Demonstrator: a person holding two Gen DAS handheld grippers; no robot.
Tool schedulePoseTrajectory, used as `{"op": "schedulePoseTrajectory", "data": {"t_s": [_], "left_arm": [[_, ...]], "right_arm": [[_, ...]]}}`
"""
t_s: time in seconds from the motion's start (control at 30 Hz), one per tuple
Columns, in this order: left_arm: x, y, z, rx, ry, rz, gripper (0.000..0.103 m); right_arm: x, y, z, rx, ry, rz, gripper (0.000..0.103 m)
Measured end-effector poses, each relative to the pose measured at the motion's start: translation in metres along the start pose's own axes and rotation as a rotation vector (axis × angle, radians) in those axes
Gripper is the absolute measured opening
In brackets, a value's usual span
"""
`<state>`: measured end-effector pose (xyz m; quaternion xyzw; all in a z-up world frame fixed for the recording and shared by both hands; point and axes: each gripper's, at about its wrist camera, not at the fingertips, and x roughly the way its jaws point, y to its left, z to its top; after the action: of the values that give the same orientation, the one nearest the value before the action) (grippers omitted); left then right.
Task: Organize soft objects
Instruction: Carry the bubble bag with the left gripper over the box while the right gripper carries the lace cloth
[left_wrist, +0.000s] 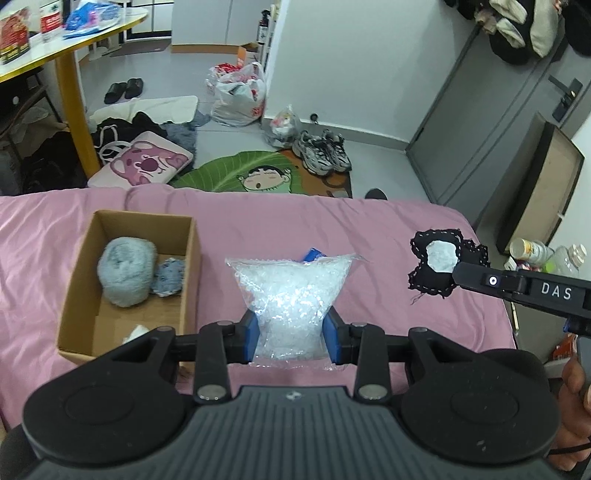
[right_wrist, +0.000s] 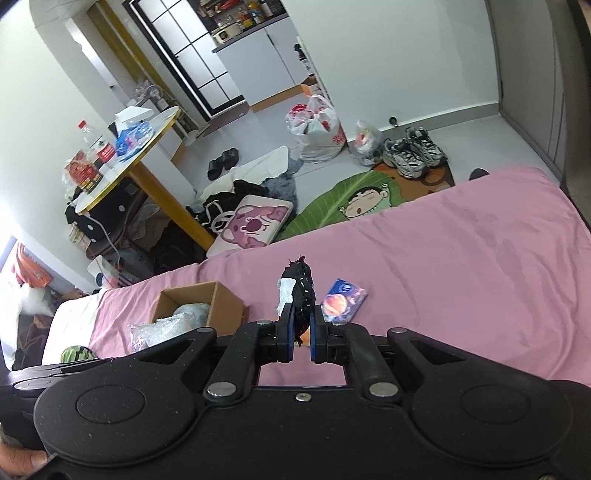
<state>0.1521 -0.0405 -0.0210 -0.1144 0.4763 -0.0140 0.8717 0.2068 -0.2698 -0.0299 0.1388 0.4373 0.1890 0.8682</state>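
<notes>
While the left gripper (left_wrist: 291, 334) clamps a clear plastic bag (left_wrist: 290, 291), the right gripper (right_wrist: 302, 334) pinches a black fabric patch (right_wrist: 301, 295) above the pink bed (right_wrist: 461, 258).

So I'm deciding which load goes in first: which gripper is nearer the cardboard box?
Left. The left gripper, clamped on the clear bag, sits just beside the cardboard box. The right gripper, holding the black plush, is farther off.

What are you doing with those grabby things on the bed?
A person is tidying soft things into a cardboard box on the pink bed. The left gripper is squeezing a clear bag of white filling, held beside the box. The right gripper pinches a small black plush with a white patch. A fluffy blue ball is already inside the box.
</notes>
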Motion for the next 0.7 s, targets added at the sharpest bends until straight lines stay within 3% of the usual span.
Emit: {"op": "schedulePoseTrajectory", "data": {"t_s": [0.7], "left_arm": [[-0.001,0.099,-0.001,-0.120,-0.027,0.061,0.035]], "right_arm": [[0.040,0.073,-0.010,-0.091,0.052,0.035,0.008]]}}
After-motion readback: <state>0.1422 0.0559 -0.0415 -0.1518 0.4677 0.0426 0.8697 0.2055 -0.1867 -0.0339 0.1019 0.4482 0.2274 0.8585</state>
